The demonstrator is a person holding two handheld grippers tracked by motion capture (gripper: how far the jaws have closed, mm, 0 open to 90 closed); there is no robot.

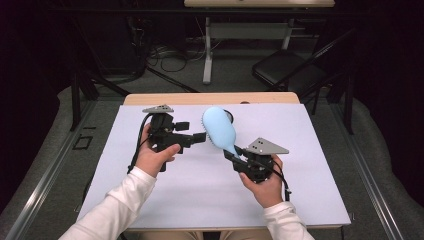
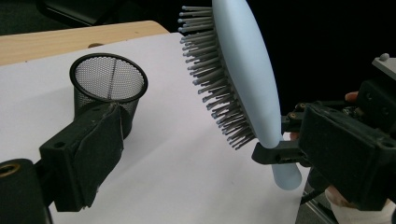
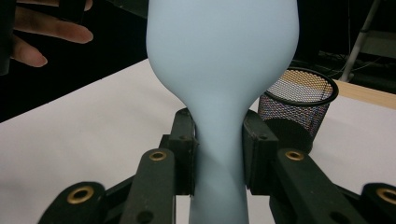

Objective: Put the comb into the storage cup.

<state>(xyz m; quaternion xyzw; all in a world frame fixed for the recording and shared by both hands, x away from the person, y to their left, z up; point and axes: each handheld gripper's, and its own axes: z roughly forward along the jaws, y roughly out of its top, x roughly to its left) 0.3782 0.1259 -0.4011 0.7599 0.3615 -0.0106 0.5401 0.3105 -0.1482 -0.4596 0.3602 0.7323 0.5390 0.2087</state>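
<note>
We record a wooden table (image 1: 150, 98) whose top is almost wholly covered by a white sheet (image 1: 200, 190). A strip of bare wood shows along the far edge, beyond the sheet. The sheet lies flat and reaches the near edge and both side edges. Standing directly on the sheet, close to the far edge and about midway along it, is a black mesh cup (image 2: 109, 84). It stands upright with its open mouth up, and in the left gripper view its inside shows no contents. From above, most of it is hidden. The table stands on a grey floor (image 1: 380, 165).
</note>
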